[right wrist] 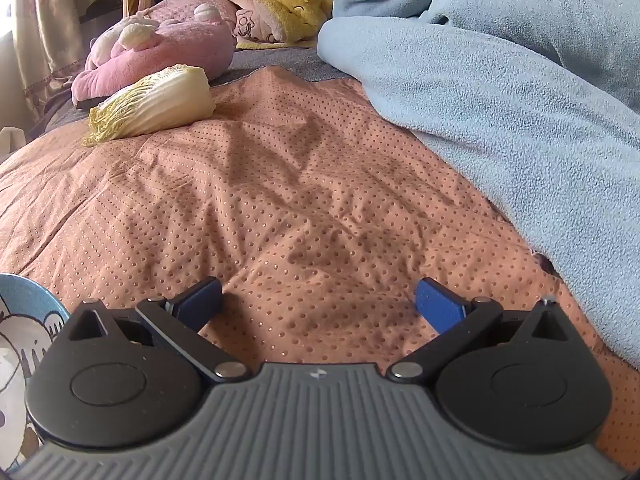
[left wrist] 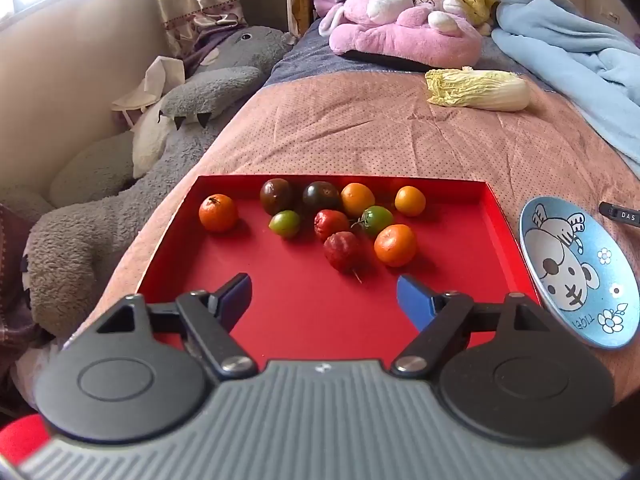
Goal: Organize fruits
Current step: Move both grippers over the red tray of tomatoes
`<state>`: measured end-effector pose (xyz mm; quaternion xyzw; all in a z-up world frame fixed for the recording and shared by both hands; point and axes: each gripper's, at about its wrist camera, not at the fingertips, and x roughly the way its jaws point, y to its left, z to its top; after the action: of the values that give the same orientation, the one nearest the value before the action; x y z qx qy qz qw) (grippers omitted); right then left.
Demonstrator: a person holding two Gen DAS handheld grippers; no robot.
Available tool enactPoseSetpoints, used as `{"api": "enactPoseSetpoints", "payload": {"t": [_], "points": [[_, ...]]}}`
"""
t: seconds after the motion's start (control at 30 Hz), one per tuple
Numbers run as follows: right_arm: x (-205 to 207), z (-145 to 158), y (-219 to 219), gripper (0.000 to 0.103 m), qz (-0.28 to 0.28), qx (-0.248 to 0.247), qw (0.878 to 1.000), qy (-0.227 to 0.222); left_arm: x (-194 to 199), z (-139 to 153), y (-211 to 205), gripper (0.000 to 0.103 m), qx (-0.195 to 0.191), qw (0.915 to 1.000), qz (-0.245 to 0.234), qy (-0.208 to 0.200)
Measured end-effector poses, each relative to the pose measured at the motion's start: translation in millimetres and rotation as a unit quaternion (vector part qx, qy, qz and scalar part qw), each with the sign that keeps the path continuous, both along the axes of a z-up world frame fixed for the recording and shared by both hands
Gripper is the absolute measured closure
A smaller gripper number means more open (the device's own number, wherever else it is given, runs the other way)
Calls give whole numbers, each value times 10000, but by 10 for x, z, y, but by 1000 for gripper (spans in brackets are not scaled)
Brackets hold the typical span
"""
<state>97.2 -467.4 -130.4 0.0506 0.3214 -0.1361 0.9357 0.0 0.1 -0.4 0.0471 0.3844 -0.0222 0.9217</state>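
A: What does the left wrist view show?
B: The left gripper [left wrist: 324,294], released and holding nothing, over a red tray [left wrist: 460,280] with the fruits [left wrist: 340,220] clustered at frame centre; blue bowl [left wrist: 576,268] at right.
A: And the right?
B: No tray. The right gripper [right wrist: 320,300], also released, above the pink bedspread [right wrist: 300,184]; cabbage [right wrist: 156,100] upper left, bowl's rim lower left.
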Motion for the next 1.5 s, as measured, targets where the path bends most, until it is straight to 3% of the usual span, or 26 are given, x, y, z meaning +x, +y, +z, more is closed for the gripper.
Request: {"api": "enactPoseSetpoints", "payload": {"t": [0.07,0.17,0.27,0.33,0.47,0.6,0.7,0.8,0.97,1.03,1.17,1.27,1.43,1.5], "points": [[-28,8,-15,0,2,177,9998,-80,-17,-7,-5,21,-90,9998,-76,138],[-37,24,7,0,3,29,10000,0,125,2,-30,21,-157,9985,-69,512],[-35,43,29,0,1,10,10000,10,119,-5,26,21,-419,9987,-134,271],[-35,42,28,0,1,26,10000,10,176,-40,-48,22,-186,9994,-103,257],[-35,52,11,0,-22,26,10000,56,262,-85,-38,22,-126,9996,-155,219],[-12,164,37,0,-86,92,9983,577,284,-85,26,22,-114,9998,-10,143],[-205,379,173,0,-185,-188,9988,403,297,-109,98,22,-165,9996,210,135],[-492,688,550,0,475,-554,9973,-81,310,-117,174,22,-281,9989,354,127],[-771,1002,1479,0,1600,-1045,9812,-269,432,-130,207,22,-282,9991,271,151],[-820,1078,1808,0,2098,-790,9745,-132,425,-134,214,22,-289,9991,276,102],[-876,1133,2274,0,2896,388,9563,-82,390,-164,267,22,-415,9984,353,145],[-897,1117,2525,0,3221,527,9451,-181,351,-174,339,22,-518,9974,469,168],[-806,1034,2617,0,3523,1950,9144,-419,319,-168,421,22,-536,9963,655,145],[-669,889,2654,0,3514,1985,9136,-499,309,-149,456,22,-553,9956,753,91]]}}
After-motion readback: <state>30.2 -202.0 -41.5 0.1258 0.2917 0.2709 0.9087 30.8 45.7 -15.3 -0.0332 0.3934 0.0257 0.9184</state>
